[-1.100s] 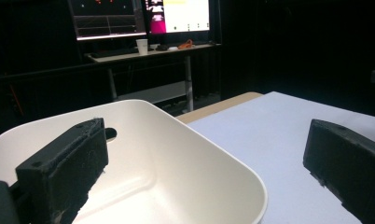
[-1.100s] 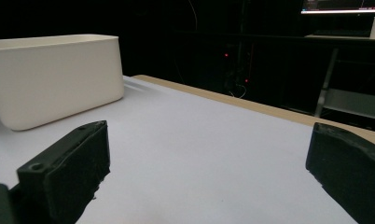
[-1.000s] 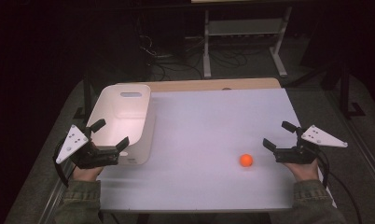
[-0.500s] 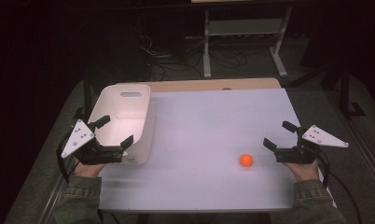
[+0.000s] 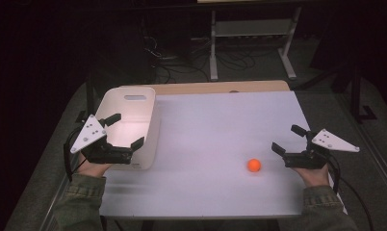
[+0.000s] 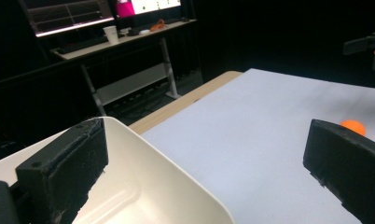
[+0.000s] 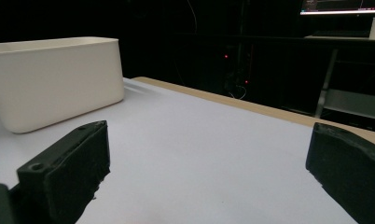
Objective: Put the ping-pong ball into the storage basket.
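Observation:
A white plastic bin (image 5: 132,109) stands at the table's left side. My left gripper (image 5: 126,130) hovers open at the bin's near right corner; in the left gripper view one jaw is over the bin (image 6: 148,186) and the other over the table. A small orange ball (image 5: 253,165) lies on the white tabletop (image 5: 215,130) near the front right, also seen as the ball (image 6: 353,126) past the left gripper's jaw. My right gripper (image 5: 288,138) is open, just right of the ball, with nothing between its jaws. The right gripper view shows the bin (image 7: 55,79) far off.
A wooden strip (image 5: 220,87) edges the table's far side. Behind it stand a metal desk frame (image 5: 251,36) and floor cables (image 5: 177,65). A desk with a monitor (image 6: 64,16) and a cup (image 6: 111,33) is beyond the bin.
My left gripper has moved right and forward, from beside the bin's near left to its near right corner. The right gripper and the ball have stayed put.

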`<control>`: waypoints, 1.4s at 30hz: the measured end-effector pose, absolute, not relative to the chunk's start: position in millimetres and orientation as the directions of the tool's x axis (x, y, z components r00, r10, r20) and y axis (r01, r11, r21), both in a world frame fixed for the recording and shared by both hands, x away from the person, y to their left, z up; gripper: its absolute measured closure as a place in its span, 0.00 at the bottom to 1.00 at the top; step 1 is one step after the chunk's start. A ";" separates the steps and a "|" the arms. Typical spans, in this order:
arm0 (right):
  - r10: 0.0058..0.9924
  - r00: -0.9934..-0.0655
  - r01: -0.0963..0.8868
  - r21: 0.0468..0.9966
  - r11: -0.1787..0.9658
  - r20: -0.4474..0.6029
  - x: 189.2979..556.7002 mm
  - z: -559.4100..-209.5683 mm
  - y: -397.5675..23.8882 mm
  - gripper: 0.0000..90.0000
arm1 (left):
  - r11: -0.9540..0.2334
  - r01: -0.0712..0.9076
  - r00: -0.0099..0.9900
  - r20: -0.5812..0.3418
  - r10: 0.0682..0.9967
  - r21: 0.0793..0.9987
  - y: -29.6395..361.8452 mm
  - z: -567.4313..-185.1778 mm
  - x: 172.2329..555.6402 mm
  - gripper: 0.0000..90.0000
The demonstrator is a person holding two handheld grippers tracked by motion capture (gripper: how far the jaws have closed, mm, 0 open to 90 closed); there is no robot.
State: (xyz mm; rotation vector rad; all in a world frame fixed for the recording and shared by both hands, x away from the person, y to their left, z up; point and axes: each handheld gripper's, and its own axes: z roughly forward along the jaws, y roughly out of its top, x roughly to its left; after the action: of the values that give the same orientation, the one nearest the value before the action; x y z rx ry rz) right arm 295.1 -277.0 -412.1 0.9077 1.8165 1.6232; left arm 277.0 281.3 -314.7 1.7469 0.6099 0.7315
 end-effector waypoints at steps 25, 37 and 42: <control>0.772 -0.633 0.132 0.990 0.050 0.045 295.3 -412.1 -276.6 0.00 | -0.349 0.041 0.721 0.214 0.659 0.936 259.1 -294.7 293.0 0.00; 0.772 -0.634 0.135 0.990 0.048 0.049 295.5 -412.3 -276.5 0.00 | -0.395 0.043 0.746 0.234 0.623 0.917 247.1 -289.2 300.1 0.00; 0.770 -0.637 0.134 0.990 0.050 0.047 295.6 -412.4 -276.1 0.00 | -0.424 0.047 0.762 0.242 0.600 0.905 240.2 -286.4 303.5 0.00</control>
State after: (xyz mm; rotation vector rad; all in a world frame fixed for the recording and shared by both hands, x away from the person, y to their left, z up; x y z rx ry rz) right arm 295.6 -276.1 -412.4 0.9052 1.8247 1.6282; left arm 303.5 240.2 -286.4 1.9285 0.4917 0.6745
